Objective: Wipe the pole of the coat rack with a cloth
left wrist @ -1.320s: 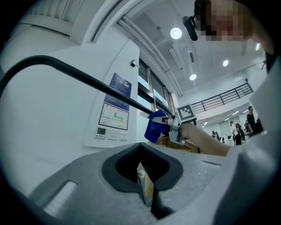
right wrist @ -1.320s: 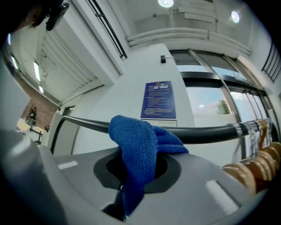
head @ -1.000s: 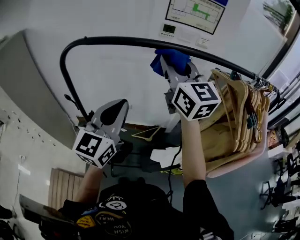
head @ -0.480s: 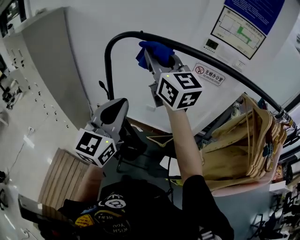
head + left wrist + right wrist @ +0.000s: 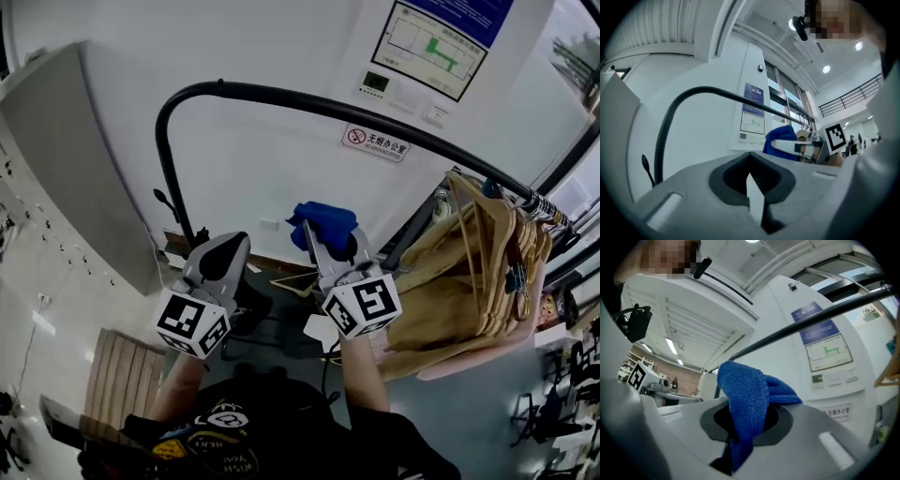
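White wall (image 5: 253, 169) stood behind. A framed floor plan (image 5: 429, 47) hung high, a small control panel (image 5: 373, 82) just beside its lower left corner, a red-and-white sign (image 5: 375, 142) below that. Wooden hangers (image 5: 492, 234) were bunched at right over tan fabric (image 5: 436, 305). Grey cabinet (image 5: 66, 159) at left; slatted wood panel (image 5: 117, 375) lay low.
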The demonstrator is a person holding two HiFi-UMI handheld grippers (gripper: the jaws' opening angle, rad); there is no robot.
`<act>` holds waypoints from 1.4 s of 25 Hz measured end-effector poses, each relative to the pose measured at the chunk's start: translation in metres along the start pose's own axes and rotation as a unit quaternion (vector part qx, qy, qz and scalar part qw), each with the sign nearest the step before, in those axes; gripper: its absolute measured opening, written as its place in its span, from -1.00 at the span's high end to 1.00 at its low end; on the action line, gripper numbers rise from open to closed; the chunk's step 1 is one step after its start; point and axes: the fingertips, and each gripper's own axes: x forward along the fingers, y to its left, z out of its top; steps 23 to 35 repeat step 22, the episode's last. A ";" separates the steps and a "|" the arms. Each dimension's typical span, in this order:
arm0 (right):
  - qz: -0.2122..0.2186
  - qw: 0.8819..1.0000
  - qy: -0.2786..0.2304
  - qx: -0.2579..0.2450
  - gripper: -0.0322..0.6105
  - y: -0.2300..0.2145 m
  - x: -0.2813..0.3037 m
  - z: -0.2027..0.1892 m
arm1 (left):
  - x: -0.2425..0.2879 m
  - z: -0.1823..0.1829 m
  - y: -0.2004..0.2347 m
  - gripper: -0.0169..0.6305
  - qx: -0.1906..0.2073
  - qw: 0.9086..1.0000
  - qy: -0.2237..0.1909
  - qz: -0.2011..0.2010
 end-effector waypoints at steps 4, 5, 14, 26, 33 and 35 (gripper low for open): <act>-0.075 0.995 0.057 0.028 0.74 -0.025 -0.064 -0.058 | 0.014 -0.038 -0.026 0.94 -0.014 0.999 0.032 -0.037; -0.083 0.994 0.066 0.034 0.73 -0.026 -0.076 -0.070 | 0.016 -0.046 -0.033 0.94 -0.016 0.998 0.039 -0.045; -0.107 0.988 0.079 0.074 0.73 -0.030 -0.127 -0.102 | 0.025 -0.071 -0.077 0.94 -0.006 0.995 0.057 -0.085; -0.095 0.991 0.069 0.062 0.73 -0.025 -0.128 -0.098 | 0.025 -0.075 -0.089 0.94 -0.012 0.994 0.060 -0.090; -0.095 0.991 0.069 0.062 0.73 -0.025 -0.128 -0.098 | 0.025 -0.075 -0.089 0.94 -0.012 0.994 0.060 -0.090; -0.095 0.991 0.069 0.062 0.73 -0.025 -0.128 -0.098 | 0.025 -0.075 -0.089 0.94 -0.012 0.994 0.060 -0.090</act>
